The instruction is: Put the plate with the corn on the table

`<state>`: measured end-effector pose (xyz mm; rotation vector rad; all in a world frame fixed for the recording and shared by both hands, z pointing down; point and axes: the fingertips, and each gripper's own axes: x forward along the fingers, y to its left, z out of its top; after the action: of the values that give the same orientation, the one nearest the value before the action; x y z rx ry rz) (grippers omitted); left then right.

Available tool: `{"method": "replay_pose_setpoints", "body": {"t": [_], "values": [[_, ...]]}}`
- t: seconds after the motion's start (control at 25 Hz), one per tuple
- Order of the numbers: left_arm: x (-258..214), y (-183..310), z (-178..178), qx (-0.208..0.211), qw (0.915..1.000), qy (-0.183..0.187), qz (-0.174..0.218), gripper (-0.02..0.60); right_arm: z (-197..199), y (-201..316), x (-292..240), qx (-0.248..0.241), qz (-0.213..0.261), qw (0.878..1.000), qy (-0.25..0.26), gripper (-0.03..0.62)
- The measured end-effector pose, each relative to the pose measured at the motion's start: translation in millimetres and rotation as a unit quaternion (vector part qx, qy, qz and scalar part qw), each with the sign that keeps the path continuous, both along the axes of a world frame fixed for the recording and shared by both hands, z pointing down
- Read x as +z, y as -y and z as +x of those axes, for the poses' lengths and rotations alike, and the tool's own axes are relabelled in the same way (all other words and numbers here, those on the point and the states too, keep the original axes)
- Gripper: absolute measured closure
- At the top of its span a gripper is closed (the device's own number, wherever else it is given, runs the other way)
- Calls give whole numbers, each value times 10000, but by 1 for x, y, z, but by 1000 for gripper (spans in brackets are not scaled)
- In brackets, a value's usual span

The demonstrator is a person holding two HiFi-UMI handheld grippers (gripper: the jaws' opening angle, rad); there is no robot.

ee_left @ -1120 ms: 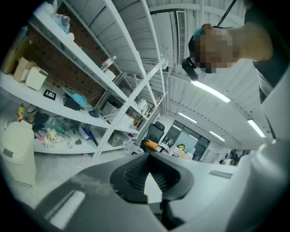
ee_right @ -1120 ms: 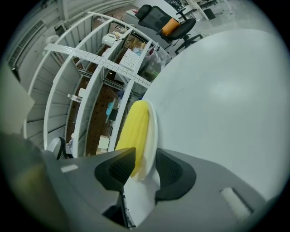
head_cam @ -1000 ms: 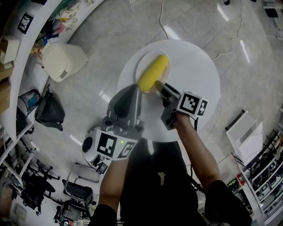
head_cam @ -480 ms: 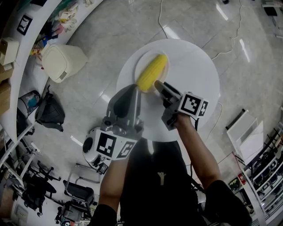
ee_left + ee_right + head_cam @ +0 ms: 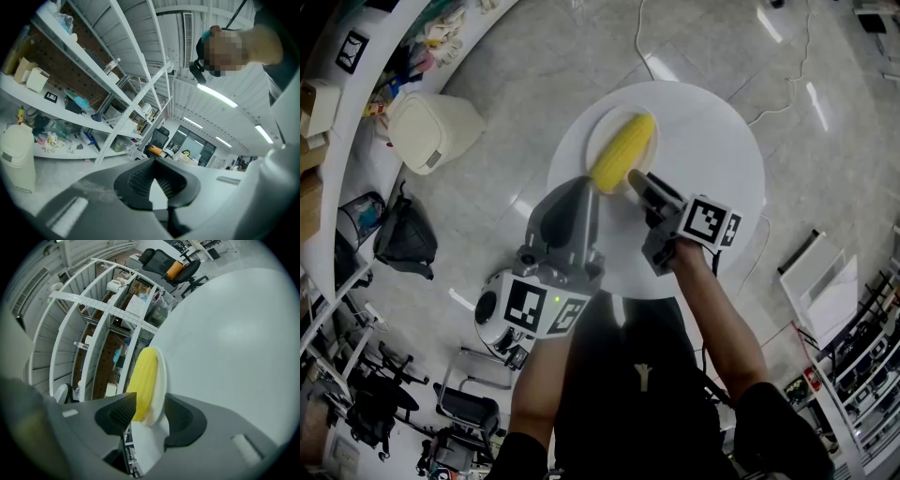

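Note:
A white plate carrying a yellow corn cob rests on the round white table, near its far left edge. My right gripper is open at the plate's near rim. In the right gripper view the plate's edge and the corn cob lie between the spread pads of the right gripper, and the pads do not press on them. My left gripper hangs beside the plate, tilted up off the table. In its own view the left gripper is shut on nothing.
On the floor to the left sit a cream bin and a black bag. A curved shelf unit with clutter lines the left side. A cable trails across the floor beyond the table. Shelving fills the left gripper view.

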<state>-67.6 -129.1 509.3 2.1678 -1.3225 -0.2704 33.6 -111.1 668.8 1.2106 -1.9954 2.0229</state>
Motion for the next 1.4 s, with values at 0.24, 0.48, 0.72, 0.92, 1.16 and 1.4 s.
{"method": "replay_pose_setpoints", "body": {"t": [0.24, 0.48, 0.72, 0.92, 1.16, 1.4], "values": [[-5, -1, -1, 1, 10000, 28, 31, 577, 3, -6, -1, 102, -79, 9999, -13, 393], [-20, -1, 2, 55, 9999, 77, 108, 577, 7, -10, -8, 146, -102, 9998, -71, 393], [-38, 0, 4, 61, 9998, 104, 173, 577, 9, -5, -27, 151, -12, 9998, -110, 395], [-55, -2, 7, 87, 9996, 139, 220, 577, 5, -9, -42, -56, 20, 9996, -260, 419], [-76, -5, 8, 86, 9992, 228, 304, 577, 0, -17, -57, -168, 10, 9990, -412, 480], [-90, -11, 6, 73, 9989, 328, 320, 577, 3, -22, -71, -192, 36, 9977, -655, 542]]}}
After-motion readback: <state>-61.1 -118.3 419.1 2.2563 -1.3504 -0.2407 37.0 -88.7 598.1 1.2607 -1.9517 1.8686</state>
